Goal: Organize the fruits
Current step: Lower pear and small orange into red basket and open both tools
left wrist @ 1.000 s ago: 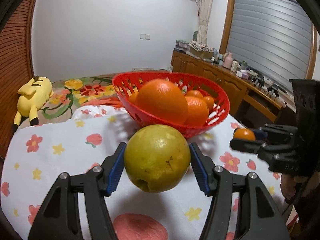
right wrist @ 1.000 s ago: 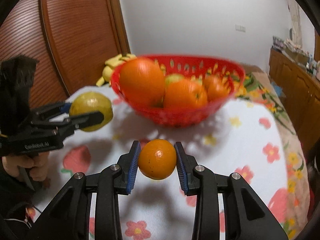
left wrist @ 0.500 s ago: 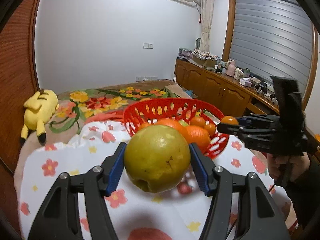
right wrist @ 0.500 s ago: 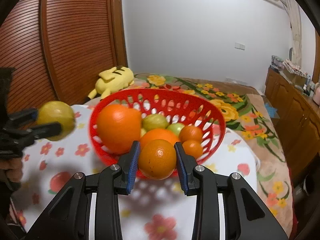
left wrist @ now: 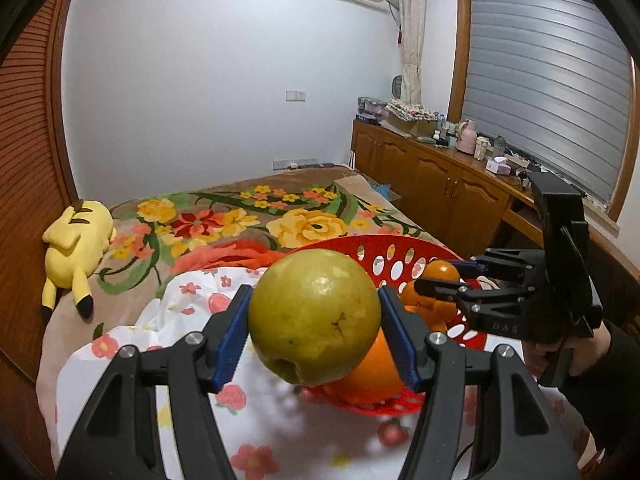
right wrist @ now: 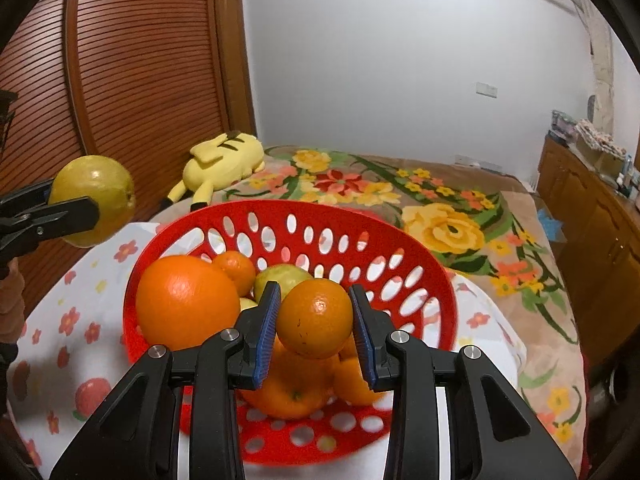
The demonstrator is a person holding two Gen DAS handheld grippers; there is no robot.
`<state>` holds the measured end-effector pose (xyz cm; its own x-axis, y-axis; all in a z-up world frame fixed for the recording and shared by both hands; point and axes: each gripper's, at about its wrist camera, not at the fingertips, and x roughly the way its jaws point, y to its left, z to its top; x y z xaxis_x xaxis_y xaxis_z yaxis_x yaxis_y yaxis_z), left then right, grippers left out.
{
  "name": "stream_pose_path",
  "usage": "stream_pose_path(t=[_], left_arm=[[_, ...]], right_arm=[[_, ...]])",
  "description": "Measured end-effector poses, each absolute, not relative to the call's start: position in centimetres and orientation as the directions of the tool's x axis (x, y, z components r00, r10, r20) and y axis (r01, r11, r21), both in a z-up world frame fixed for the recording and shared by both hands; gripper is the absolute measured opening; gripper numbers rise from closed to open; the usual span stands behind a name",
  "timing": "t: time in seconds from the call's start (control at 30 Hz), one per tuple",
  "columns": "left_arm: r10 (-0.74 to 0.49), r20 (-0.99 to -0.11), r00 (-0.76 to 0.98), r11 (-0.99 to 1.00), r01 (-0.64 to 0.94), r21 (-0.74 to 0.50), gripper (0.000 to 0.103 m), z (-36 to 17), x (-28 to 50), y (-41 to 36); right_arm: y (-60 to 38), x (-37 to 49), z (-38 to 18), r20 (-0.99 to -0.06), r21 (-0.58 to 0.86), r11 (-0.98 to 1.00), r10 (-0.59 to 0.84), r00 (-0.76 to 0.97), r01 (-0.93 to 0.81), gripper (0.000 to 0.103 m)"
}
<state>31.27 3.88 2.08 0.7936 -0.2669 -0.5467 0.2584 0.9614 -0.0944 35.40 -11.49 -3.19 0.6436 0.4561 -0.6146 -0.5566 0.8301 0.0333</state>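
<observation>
Bedroom, floral-cloth table [right wrist: 76, 320]. Right gripper [right wrist: 316, 322] clamps small orange [right wrist: 315, 317] over full red basket [right wrist: 392, 264]; left gripper [left wrist: 314, 316] clamps yellow-green pear [left wrist: 314, 316] near rim. Risk: dropped fruit rolls off the heap, or grippers collide.

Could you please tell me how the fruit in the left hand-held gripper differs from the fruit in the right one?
The yellow-green pear is larger than the small orange. The pear is dull and speckled; the small orange is glossy. The pear hangs outside the red basket, the small orange over its fruit. Both are round and clamped between blue pads.
</observation>
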Motion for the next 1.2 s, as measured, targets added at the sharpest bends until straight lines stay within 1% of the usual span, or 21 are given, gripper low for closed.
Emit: stream_pose_path(t=[0.1,0.13,0.17,0.33,0.7,0.8,0.87,1.2], left_arm=[[-0.262,-0.569,0.780,0.961,0.264,-0.081,0.062,1.6,32.9,3.2],[-0.263,-0.571,0.778,0.961,0.265,-0.081,0.062,1.5,33.2,3.1],[-0.266,-0.574,0.775,0.960,0.269,-0.082,0.062,1.4,33.6,3.0],[-0.273,-0.577,0.770,0.957,0.280,-0.079,0.062,1.0,35.1,2.1],[-0.245,-0.629,0.738,0.961,0.270,-0.058,0.062,-0.6,38.0,0.9],[-0.214,-0.660,0.720,0.962,0.271,-0.016,0.062,-1.2,38.2,0.3],[-0.202,-0.659,0.724,0.964,0.266,-0.003,0.062,-1.5,38.2,0.1],[-0.207,-0.639,0.741,0.968,0.249,-0.025,0.063,-1.0,37.5,1.0]], right_arm=[[-11.1,36.1,-3.4,-0.620,0.035,0.830,0.455,0.639,-0.557,0.035],[-11.1,36.2,-3.5,-0.615,0.035,0.833,0.454,0.645,-0.552,0.041],[-11.3,36.2,-3.5,-0.609,0.038,0.836,0.454,0.650,-0.548,0.042],[-12.2,36.2,-3.6,-0.608,0.053,0.844,0.452,0.653,-0.534,0.042],[-12.7,34.8,-3.7,-0.610,0.040,0.845,0.443,0.657,-0.533,0.043],[-12.5,34.5,-3.6,-0.607,0.040,0.842,0.448,0.656,-0.538,0.043],[-12.6,34.3,-3.6,-0.604,0.035,0.842,0.447,0.660,-0.538,0.043],[-12.7,33.7,-3.7,-0.607,0.045,0.846,0.446,0.658,-0.532,0.043]])
